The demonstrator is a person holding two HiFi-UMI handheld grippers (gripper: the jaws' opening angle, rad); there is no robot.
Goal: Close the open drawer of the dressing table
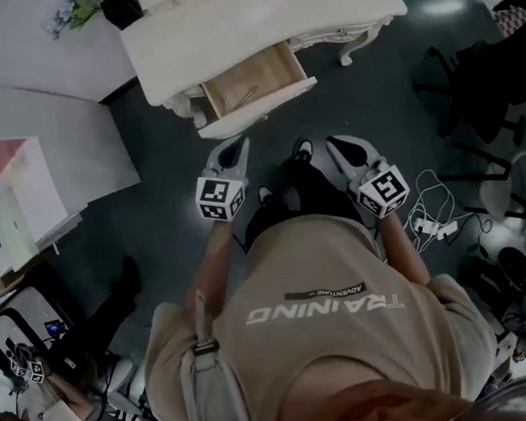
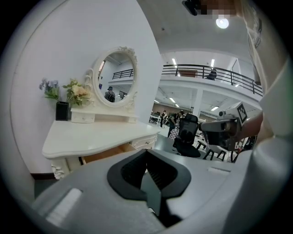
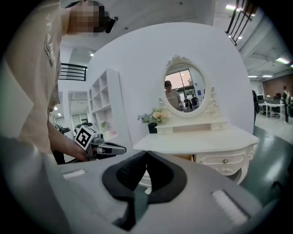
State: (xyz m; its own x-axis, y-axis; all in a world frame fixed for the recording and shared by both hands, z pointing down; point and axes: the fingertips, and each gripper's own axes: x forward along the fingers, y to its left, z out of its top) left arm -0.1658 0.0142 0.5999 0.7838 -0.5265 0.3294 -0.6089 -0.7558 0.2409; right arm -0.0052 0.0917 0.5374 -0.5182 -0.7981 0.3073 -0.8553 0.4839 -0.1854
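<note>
Drawer [image 1: 250, 82] hangs open from the white dressing table [image 1: 259, 12]; left tongs [image 1: 236, 146] pressed together, empty; right tongs [image 1: 335, 143] likewise, both short of it.

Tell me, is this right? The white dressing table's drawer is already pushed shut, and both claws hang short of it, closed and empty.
Not quite. The drawer is pulled out, its wooden inside showing below the tabletop; the head view shows it. The rest stands: the left claw and right claw hang short of the dressing table, closed and empty.
</note>
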